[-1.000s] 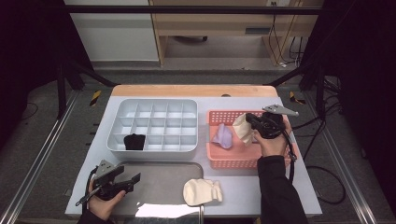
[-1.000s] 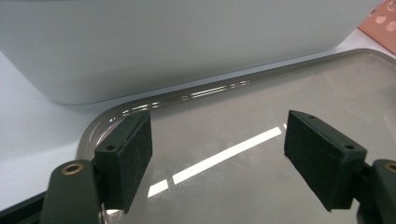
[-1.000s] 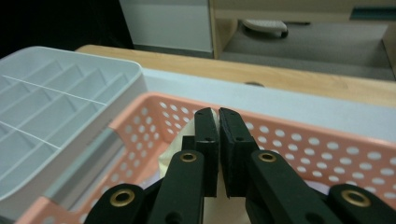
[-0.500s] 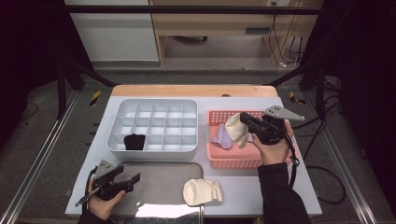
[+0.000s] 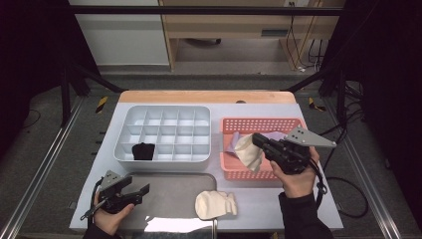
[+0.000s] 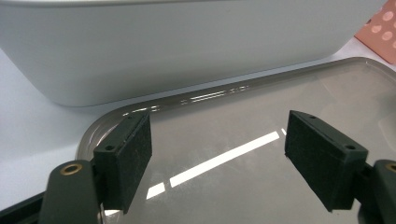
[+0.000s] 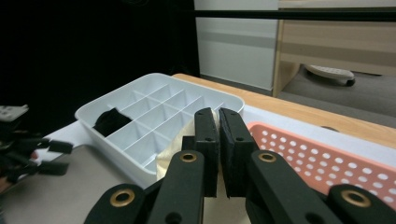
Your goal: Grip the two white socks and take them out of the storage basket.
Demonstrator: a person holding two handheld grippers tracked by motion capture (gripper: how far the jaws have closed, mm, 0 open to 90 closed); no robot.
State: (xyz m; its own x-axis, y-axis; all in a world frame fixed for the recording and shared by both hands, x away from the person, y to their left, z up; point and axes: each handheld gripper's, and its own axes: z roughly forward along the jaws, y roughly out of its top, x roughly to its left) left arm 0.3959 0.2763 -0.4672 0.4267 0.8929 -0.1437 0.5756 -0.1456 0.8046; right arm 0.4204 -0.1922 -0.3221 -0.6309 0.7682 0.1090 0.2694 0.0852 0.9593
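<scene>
One cream sock (image 5: pixel 249 153), clamped in the right tool (image 5: pixel 259 141), had been lifted out of the pink basket (image 5: pixel 234 169) toward the white divided organizer (image 5: pixel 164 110), while the left tool (image 5: pixel 141 191) waited, jaws apart, near the tabletop's front-left corner.

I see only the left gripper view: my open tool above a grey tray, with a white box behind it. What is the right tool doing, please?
Observer: The right tool is shut on a cream cloth, held above the pink basket.
Operator: Is anything inside the white box?
Observer: Yes, one black item lies in the front row of the white organizer, near its left end.
Operator: Is something on my tray?
Observer: A second cream cloth lies across the right edge of the grey tray, partly on the table.
</scene>
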